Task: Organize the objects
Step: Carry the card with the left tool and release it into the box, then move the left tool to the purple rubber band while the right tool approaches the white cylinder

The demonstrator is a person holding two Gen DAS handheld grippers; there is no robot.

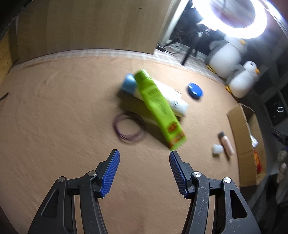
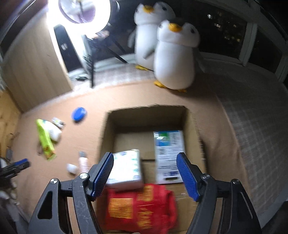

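In the left wrist view my left gripper (image 1: 144, 154) is open and empty above the tan mat, just short of a green tube (image 1: 158, 106) that leans over a white bottle with a blue cap (image 1: 129, 84). A coil of purple wire (image 1: 128, 128) lies to the left of the tube. In the right wrist view my right gripper (image 2: 144, 158) is open and empty above an open cardboard box (image 2: 109, 129). The box holds a red packet (image 2: 142, 207), a tissue pack (image 2: 126, 167) and a blue-and-white packet (image 2: 169, 153).
A blue lid (image 1: 194, 90), a pink tube (image 1: 227, 144) and a small white cap (image 1: 217, 149) lie on the mat (image 1: 54, 108). Two plush penguins (image 2: 174, 55) stand beyond the box. A ring light (image 2: 81, 12) glares at the back. A wooden panel (image 1: 86, 25) stands behind the mat.
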